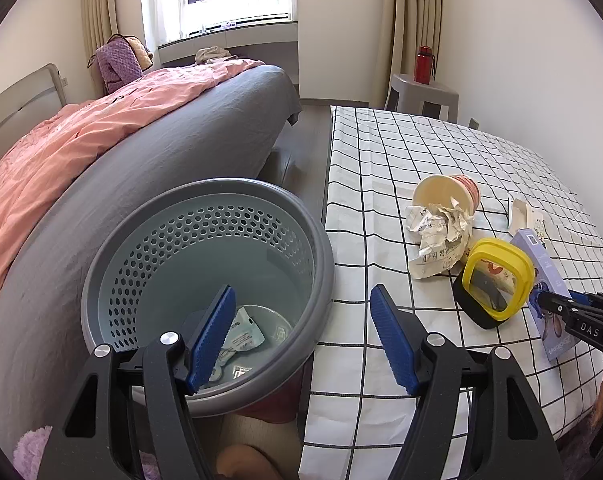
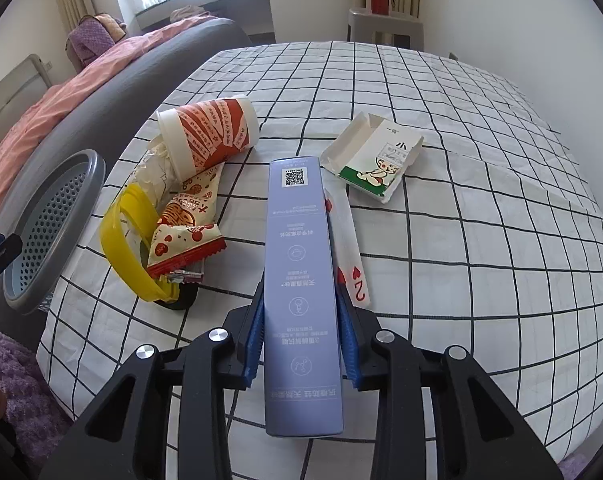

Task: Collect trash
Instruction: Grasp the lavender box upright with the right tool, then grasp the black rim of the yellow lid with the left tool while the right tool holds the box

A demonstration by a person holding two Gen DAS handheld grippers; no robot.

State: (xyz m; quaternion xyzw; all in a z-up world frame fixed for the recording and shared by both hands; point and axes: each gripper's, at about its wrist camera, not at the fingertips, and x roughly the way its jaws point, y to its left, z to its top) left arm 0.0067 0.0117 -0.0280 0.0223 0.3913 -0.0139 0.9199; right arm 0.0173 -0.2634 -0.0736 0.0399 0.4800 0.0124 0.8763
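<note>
My right gripper is shut on a long lilac-blue box, its blue pads pressing both long sides; from the left wrist view the box shows at the right edge. On the checked tablecloth lie a tipped red-and-white paper cup, a red snack wrapper, a yellow ring lid, a playing card and an opened small carton. My left gripper stands open over the near rim of the grey perforated basket, nothing between its fingers. A white wrapper lies inside.
The basket stands between the table and a bed with a grey sheet and pink duvet. Crumpled paper spills from the cup. A grey stool with a red bottle stands by the far wall.
</note>
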